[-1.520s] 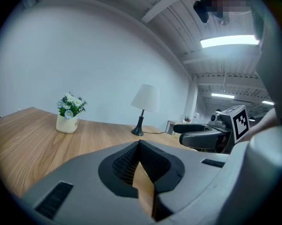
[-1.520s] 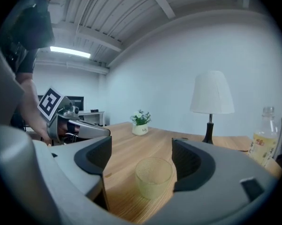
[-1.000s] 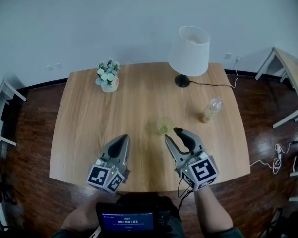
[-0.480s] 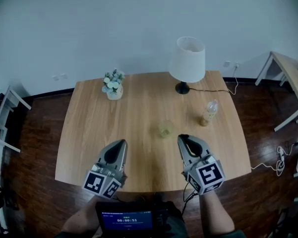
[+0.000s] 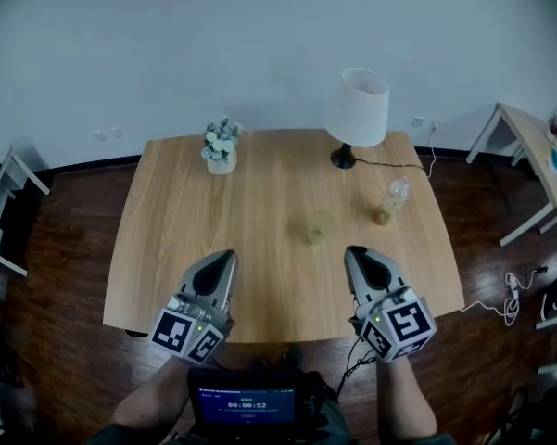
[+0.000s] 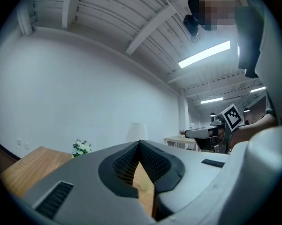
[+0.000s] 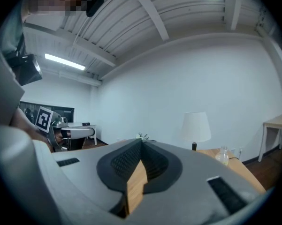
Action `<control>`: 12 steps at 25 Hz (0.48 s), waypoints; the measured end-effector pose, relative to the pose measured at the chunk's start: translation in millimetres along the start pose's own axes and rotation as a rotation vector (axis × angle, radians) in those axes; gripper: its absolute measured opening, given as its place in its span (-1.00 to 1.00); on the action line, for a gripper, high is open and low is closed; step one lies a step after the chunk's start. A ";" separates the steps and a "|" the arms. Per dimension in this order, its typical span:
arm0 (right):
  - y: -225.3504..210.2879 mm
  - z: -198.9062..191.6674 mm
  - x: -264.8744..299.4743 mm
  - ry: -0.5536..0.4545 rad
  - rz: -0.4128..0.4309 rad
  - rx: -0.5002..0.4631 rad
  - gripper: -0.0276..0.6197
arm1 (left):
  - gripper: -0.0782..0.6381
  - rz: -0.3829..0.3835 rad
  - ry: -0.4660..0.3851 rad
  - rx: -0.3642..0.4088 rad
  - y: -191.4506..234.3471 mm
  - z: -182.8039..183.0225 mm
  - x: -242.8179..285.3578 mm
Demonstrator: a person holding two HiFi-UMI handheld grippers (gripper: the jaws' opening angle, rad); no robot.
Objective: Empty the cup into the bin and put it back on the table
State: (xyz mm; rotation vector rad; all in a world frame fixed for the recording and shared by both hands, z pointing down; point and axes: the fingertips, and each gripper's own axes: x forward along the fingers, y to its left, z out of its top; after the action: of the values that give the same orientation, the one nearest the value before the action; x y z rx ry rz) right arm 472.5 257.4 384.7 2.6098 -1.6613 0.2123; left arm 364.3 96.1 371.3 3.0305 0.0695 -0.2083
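A clear cup (image 5: 315, 228) with a yellowish tint stands upright near the middle of the wooden table (image 5: 195, 211). My right gripper (image 5: 355, 252) hangs over the table's near edge, to the right of the cup and nearer to me, apart from it. Its jaws have just been closing and now meet with nothing between them (image 7: 141, 142). My left gripper (image 5: 226, 258) is level with it on the left, also shut and empty (image 6: 140, 142). No bin shows in any view.
A white lamp (image 5: 357, 109) stands at the table's far right, its cord running off the edge. A small bottle (image 5: 392, 199) is right of the cup. A flower pot (image 5: 221, 146) sits far left. A side table (image 5: 528, 146) stands to the right on the dark floor.
The right gripper's jaws went from open beside the cup to shut. Both grippers drew back from the cup toward the near edge and rose. The cup stayed in place.
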 end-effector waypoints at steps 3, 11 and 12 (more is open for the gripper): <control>12.9 0.7 -4.2 0.021 -0.011 -0.021 -0.91 | -0.81 -0.003 -0.006 -0.010 7.7 4.2 -11.5; 25.8 1.2 -17.0 0.051 -0.048 -0.020 -0.91 | -0.81 -0.057 0.010 -0.047 7.7 3.3 -22.0; 26.6 1.0 -18.5 0.052 -0.048 -0.018 -0.91 | -0.81 -0.056 0.014 -0.056 8.1 2.4 -23.0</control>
State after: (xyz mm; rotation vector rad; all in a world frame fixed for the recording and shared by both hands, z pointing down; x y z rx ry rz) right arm 440.8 262.6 380.2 2.6046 -1.5752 0.2596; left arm 341.6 87.0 373.0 2.9770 0.1584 -0.1863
